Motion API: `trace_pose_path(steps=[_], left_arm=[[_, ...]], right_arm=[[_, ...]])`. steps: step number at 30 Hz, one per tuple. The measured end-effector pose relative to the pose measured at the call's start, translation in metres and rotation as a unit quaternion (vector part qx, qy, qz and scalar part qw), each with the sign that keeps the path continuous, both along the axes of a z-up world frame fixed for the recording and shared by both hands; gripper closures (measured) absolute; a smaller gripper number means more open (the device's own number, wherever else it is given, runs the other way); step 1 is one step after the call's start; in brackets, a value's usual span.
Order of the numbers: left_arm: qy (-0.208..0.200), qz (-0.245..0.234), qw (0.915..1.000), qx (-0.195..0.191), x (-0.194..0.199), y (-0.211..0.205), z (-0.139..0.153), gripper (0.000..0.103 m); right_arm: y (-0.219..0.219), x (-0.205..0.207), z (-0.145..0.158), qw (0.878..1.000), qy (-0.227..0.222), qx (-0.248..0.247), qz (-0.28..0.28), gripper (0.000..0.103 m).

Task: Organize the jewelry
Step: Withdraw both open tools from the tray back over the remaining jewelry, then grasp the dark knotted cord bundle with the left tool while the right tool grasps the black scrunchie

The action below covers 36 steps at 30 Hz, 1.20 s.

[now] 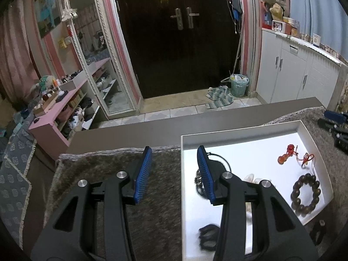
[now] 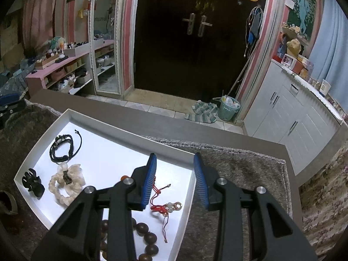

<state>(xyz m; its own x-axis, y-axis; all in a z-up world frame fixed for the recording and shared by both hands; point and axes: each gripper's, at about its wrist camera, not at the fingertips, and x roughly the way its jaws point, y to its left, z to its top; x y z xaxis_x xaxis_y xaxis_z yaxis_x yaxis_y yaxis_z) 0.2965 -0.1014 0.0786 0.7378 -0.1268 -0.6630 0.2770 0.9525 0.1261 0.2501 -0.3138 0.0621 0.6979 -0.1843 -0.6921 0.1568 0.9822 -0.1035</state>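
A white tray (image 1: 239, 138) (image 2: 102, 119) sits on a grey shaggy mat. In it lie a brown bead bracelet (image 1: 306, 192) (image 2: 150, 237), a red knotted charm (image 1: 290, 153) (image 2: 166, 206), a black cord bracelet (image 2: 65, 146), a white bead bracelet (image 2: 65, 183) and a black hair claw (image 2: 31, 181) (image 1: 207, 236). My left gripper (image 1: 175, 159) is open and empty above the tray's left edge. My right gripper (image 2: 175, 166) is open and empty above the tray's right edge.
The grey mat (image 1: 108, 174) (image 2: 239, 167) covers a table with a grey far edge (image 1: 152, 130). Black gear (image 1: 335, 126) lies right of the tray. Beyond are a dark door, a mirror, pink shelves (image 1: 65, 100) and white cabinets (image 2: 293, 119).
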Motion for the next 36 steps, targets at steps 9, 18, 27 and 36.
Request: trace_pose_path(steps=[9,18,27,36], left_arm=[[-0.022,0.028,0.9994,-0.004,-0.062,0.06,0.014,0.044],[-0.041,0.02,0.9981,-0.042,-0.17,0.097,-0.018,0.043],[0.027,0.01,0.9978,-0.06,-0.22,0.083,-0.088,0.043],[0.04,-0.002,0.9979,-0.05,-0.225,0.066,-0.111,0.043]], right_arm=[[-0.001,-0.056,0.026,1.0,-0.018,-0.022,-0.01,0.067],[0.012,-0.184,-0.003,0.999,-0.031,0.009,-0.036,0.067],[0.065,-0.23,-0.061,0.999,0.021,0.045,-0.014,0.067],[0.059,-0.21,-0.078,0.997,0.028,0.058,-0.04,0.067]])
